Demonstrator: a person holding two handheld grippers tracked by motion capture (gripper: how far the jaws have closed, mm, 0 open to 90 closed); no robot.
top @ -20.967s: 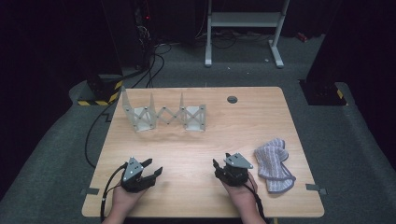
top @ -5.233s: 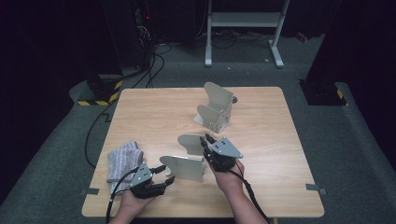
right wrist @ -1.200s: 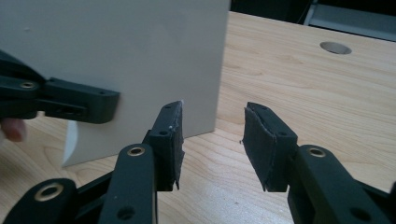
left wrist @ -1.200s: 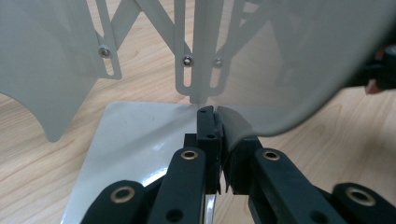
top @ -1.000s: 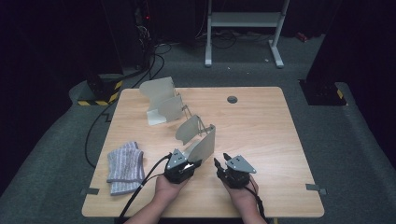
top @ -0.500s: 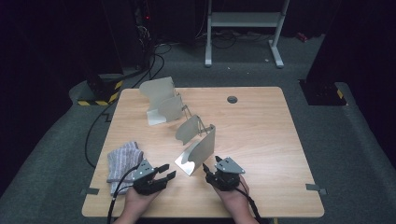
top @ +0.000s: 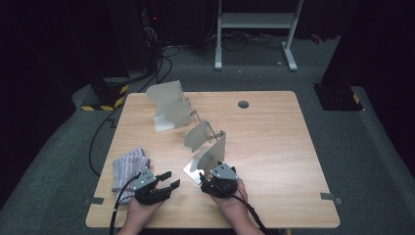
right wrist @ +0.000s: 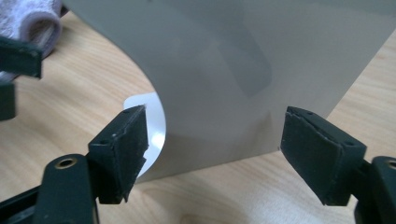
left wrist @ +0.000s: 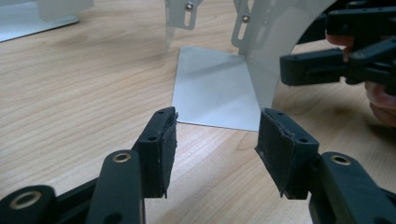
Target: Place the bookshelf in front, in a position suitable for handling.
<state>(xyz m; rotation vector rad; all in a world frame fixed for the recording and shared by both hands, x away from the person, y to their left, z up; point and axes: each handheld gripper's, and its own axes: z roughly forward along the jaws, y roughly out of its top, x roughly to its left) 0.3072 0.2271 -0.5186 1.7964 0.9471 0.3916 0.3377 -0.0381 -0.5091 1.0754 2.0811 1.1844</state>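
A grey metal folding rack [top: 195,134] of several upright plates joined by scissor links stretches from the far left toward the near middle of the table. My left gripper [top: 166,184] rests left of its nearest plate [left wrist: 212,88], which lies ahead of the gripper [left wrist: 215,140]. Its jaws have just been opening, with nothing between them. My right gripper [top: 211,177] sits right against that plate's near edge. Its jaws [right wrist: 215,149] have also just been opening, and the upright sheet [right wrist: 257,70] stands just beyond the pads, which do not press on it.
A striped grey cloth [top: 128,166] lies folded by the table's left edge, beside my left hand, and shows as a cloth [right wrist: 32,18] at top left in the right gripper view. The wooden table [top: 274,147] has a round hole [top: 243,104] at the back.
My left gripper let go of the rack's near plate and drew back to the left, toward the cloth. My right gripper slid left up to that plate. Both jaws widened.
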